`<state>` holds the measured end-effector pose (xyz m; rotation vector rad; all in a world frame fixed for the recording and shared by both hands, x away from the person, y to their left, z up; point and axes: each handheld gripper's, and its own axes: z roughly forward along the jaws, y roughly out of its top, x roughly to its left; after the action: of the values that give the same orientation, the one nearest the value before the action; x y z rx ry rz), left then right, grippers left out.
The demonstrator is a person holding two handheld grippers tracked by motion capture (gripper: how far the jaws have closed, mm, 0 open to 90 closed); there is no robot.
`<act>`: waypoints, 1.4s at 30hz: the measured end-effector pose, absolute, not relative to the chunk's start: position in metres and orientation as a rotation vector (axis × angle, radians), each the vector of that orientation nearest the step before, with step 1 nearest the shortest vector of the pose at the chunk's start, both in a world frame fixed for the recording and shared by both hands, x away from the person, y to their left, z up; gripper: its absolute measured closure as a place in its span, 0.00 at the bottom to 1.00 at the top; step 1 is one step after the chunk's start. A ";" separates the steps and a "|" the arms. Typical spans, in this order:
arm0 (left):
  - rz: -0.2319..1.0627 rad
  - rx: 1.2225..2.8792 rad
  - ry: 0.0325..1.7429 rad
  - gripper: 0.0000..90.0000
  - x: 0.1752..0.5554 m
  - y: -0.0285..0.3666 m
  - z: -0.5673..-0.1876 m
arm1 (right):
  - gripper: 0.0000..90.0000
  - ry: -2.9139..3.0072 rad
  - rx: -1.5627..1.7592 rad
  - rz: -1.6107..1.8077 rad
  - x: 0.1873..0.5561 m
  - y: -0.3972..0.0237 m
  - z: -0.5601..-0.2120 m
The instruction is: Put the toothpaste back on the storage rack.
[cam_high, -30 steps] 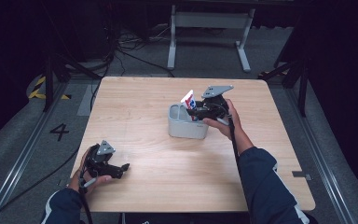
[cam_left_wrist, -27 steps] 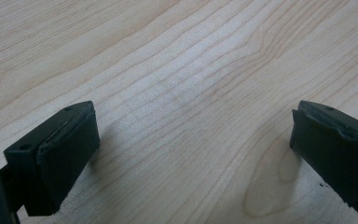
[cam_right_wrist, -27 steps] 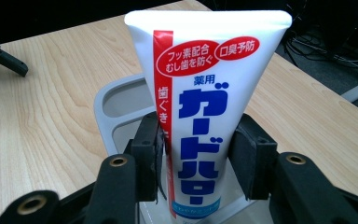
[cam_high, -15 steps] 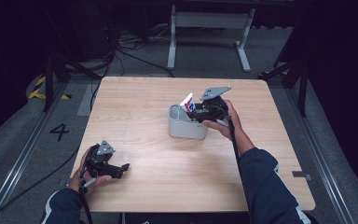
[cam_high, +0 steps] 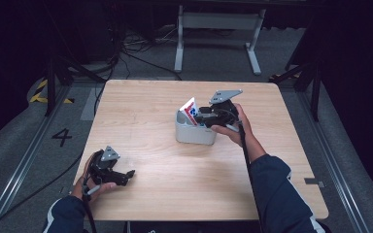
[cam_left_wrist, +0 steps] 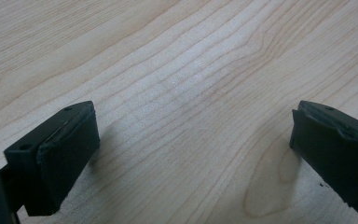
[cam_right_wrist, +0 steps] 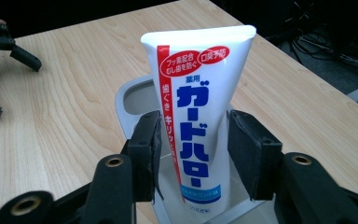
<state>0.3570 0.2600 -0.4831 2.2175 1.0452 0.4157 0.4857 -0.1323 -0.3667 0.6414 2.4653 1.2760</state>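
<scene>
The toothpaste tube (cam_right_wrist: pixel 197 121) stands upright in the grey holder (cam_high: pixel 194 132), crimped end up, between the right gripper (cam_right_wrist: pixel 193 154)'s slightly parted jaws; the left gripper (cam_left_wrist: pixel 191 149) rests wide open near the table (cam_high: pixel 175 184)'s front-left corner.

Change since the earlier pictures is slight. The right gripper (cam_high: pixel 201 118) with the toothpaste tube (cam_high: pixel 190 111) sits marginally lower at the grey holder (cam_high: pixel 194 133) than a second ago; the shift is too small to confirm with certainty. In the right gripper view, the fingers (cam_right_wrist: pixel 150 149) flank the tube (cam_right_wrist: pixel 196 116).
</scene>
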 end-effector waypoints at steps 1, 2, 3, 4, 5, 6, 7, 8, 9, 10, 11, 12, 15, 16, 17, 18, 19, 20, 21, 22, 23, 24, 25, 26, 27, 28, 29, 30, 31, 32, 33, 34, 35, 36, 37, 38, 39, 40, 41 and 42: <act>0.416 2.218 1.045 0.02 0.357 0.260 -0.483 | 0.60 2.466 0.640 1.280 0.485 -0.132 -0.367; 0.415 2.216 1.046 0.02 0.357 0.260 -0.483 | 0.60 2.465 0.639 1.282 0.485 -0.132 -0.366; 0.415 2.217 1.047 0.02 0.357 0.260 -0.483 | 0.60 2.463 0.638 1.285 0.484 -0.131 -0.366; 0.415 2.216 1.046 0.02 0.357 0.260 -0.483 | 0.60 2.463 0.634 1.278 0.484 -0.130 -0.366; 0.415 2.216 1.047 0.02 0.357 0.260 -0.483 | 0.59 2.464 0.634 1.273 0.483 -0.130 -0.365; 0.414 2.214 1.049 0.02 0.357 0.260 -0.483 | 0.59 2.464 0.629 1.270 0.483 -0.129 -0.365; 0.414 2.215 1.048 0.02 0.357 0.260 -0.483 | 0.59 2.467 0.620 1.264 0.482 -0.129 -0.364; 0.414 2.215 1.048 0.02 0.357 0.260 -0.483 | 0.58 2.468 0.619 1.264 0.481 -0.128 -0.364; 0.414 2.215 1.048 0.02 0.357 0.260 -0.483 | 0.58 2.465 0.619 1.263 0.481 -0.128 -0.363; 0.414 2.215 1.048 0.02 0.357 0.260 -0.483 | 0.57 2.467 0.614 1.258 0.480 -0.128 -0.363; 0.414 2.215 1.048 0.02 0.357 0.260 -0.483 | 0.57 2.464 0.610 1.257 0.479 -0.128 -0.362; 0.414 2.215 1.048 0.02 0.357 0.260 -0.483 | 0.57 2.463 0.613 1.256 0.479 -0.128 -0.361; 0.406 2.215 1.053 0.02 0.356 0.260 -0.483 | 0.55 2.464 0.612 1.244 0.477 -0.129 -0.360; 0.408 2.215 1.051 0.02 0.356 0.260 -0.483 | 0.55 2.464 0.613 1.238 0.477 -0.129 -0.360; 0.408 2.214 1.052 0.02 0.356 0.260 -0.483 | 0.54 2.462 0.614 1.233 0.476 -0.129 -0.359; 0.408 2.217 1.051 0.02 0.356 0.260 -0.483 | 0.54 2.462 0.611 1.232 0.475 -0.130 -0.359; 0.408 2.215 1.051 0.02 0.356 0.260 -0.483 | 0.54 2.460 0.611 1.233 0.475 -0.130 -0.358; 0.407 2.216 1.052 0.02 0.356 0.260 -0.483 | 0.53 2.458 0.611 1.228 0.474 -0.131 -0.358; 0.409 2.214 1.051 0.02 0.356 0.260 -0.483 | 0.52 2.458 0.610 1.224 0.473 -0.131 -0.357; 0.407 2.216 1.052 0.02 0.356 0.260 -0.483 | 0.51 2.455 0.609 1.220 0.473 -0.132 -0.357; 0.408 2.215 1.051 0.02 0.356 0.260 -0.483 | 0.51 2.456 0.613 1.215 0.472 -0.133 -0.357; 0.408 2.215 1.051 0.02 0.356 0.260 -0.483 | 0.50 2.454 0.613 1.209 0.471 -0.133 -0.356; 0.408 2.215 1.051 0.02 0.356 0.260 -0.483 | 0.50 2.452 0.611 1.199 0.470 -0.134 -0.356; 0.408 2.215 1.051 0.02 0.356 0.260 -0.483 | 0.49 2.453 0.610 1.192 0.469 -0.135 -0.356; 0.408 2.216 1.052 0.02 0.356 0.260 -0.483 | 0.49 2.452 0.609 1.188 0.468 -0.136 -0.355; 0.408 2.216 1.052 0.02 0.356 0.260 -0.483 | 0.49 2.450 0.606 1.185 0.467 -0.137 -0.355; 0.408 2.215 1.051 0.02 0.356 0.260 -0.483 | 0.49 2.448 0.610 1.181 0.466 -0.138 -0.354; 0.407 2.218 1.052 0.02 0.356 0.260 -0.483 | 0.48 2.446 0.611 1.178 0.465 -0.139 -0.353; 0.408 2.215 1.052 0.02 0.356 0.260 -0.483 | 0.48 2.443 0.605 1.176 0.464 -0.140 -0.352; 0.408 2.214 1.051 0.02 0.356 0.260 -0.483 | 0.48 2.440 0.604 1.173 0.463 -0.141 -0.351; 0.407 2.216 1.052 0.02 0.356 0.260 -0.483 | 0.48 2.437 0.604 1.169 0.462 -0.142 -0.350; 0.408 2.215 1.051 0.02 0.356 0.260 -0.483 | 0.47 2.433 0.609 1.165 0.461 -0.143 -0.349; 0.407 2.216 1.053 0.02 0.356 0.260 -0.483 | 0.47 2.430 0.610 1.163 0.460 -0.145 -0.349; 0.409 2.214 1.053 0.02 0.356 0.260 -0.483 | 0.47 2.427 0.611 1.162 0.459 -0.147 -0.348; 0.407 2.213 1.056 0.02 0.356 0.260 -0.483 | 0.47 2.427 0.613 1.158 0.458 -0.148 -0.348; 0.408 2.213 1.056 0.02 0.356 0.260 -0.483 | 0.47 2.427 0.613 1.154 0.457 -0.149 -0.348; 0.406 2.213 1.057 0.02 0.356 0.260 -0.483 | 0.46 2.428 0.619 1.153 0.456 -0.150 -0.347; 0.407 2.213 1.055 0.02 0.356 0.260 -0.483 | 0.46 2.429 0.625 1.152 0.455 -0.152 -0.347; 0.405 2.214 1.057 0.02 0.356 0.260 -0.483 | 0.46 2.425 0.622 1.148 0.454 -0.154 -0.346; 0.407 2.213 1.056 0.02 0.356 0.260 -0.483 | 0.46 2.422 0.623 1.147 0.452 -0.155 -0.346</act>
<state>0.3558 0.2597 -0.4830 2.2130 1.0564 0.4066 0.4523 -0.1551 -0.3458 0.6229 2.4224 1.1475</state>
